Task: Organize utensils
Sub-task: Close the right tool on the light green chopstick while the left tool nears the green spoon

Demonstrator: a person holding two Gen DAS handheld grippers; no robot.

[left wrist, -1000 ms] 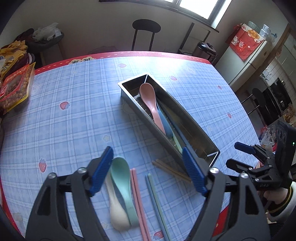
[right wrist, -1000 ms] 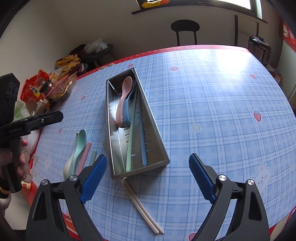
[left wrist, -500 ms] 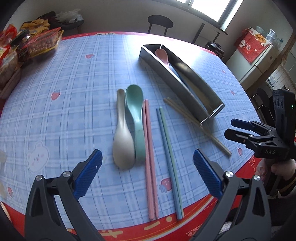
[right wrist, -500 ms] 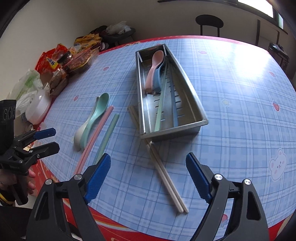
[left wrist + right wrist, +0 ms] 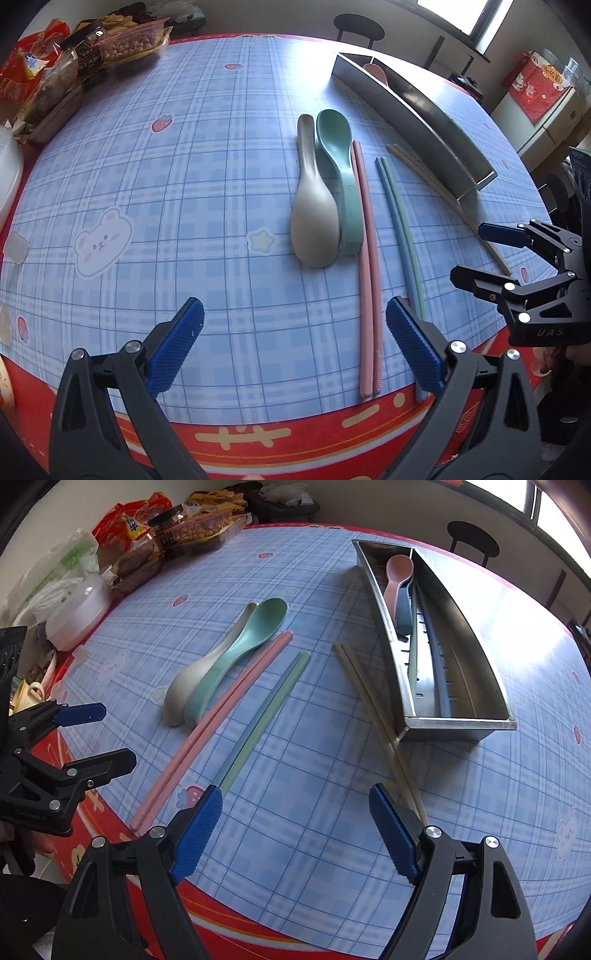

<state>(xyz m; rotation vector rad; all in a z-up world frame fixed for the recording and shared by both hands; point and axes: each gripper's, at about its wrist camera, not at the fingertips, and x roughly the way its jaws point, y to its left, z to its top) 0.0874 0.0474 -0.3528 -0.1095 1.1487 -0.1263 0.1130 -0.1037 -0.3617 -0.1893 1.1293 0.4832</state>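
A steel tray (image 5: 461,723) lies on the checked tablecloth with a pink spoon (image 5: 397,572), a blue spoon (image 5: 404,609) and two chopsticks in it. Left of it on the cloth lie a beige spoon (image 5: 314,221), a green spoon (image 5: 338,147), pink chopsticks (image 5: 365,258), a blue and green pair (image 5: 399,229) and beige chopsticks (image 5: 424,173) along the tray's wall (image 5: 424,122). My left gripper (image 5: 293,310) hangs open near the table's front edge, short of the spoons. My right gripper (image 5: 295,794) is open between the near ends of the blue-green pair (image 5: 269,709) and the beige chopsticks (image 5: 369,698), holding nothing.
Snack packets (image 5: 166,528) and a white lidded container (image 5: 77,609) crowd the table's far left. The red border (image 5: 258,435) marks the near edge. A black chair (image 5: 472,539) stands beyond the table. Each gripper shows at the side of the other's view.
Both grippers have pulled back toward the near table edge and sunk lower; the tray now sits farther off. The left jaws have spread wider, the right ones have narrowed a little.
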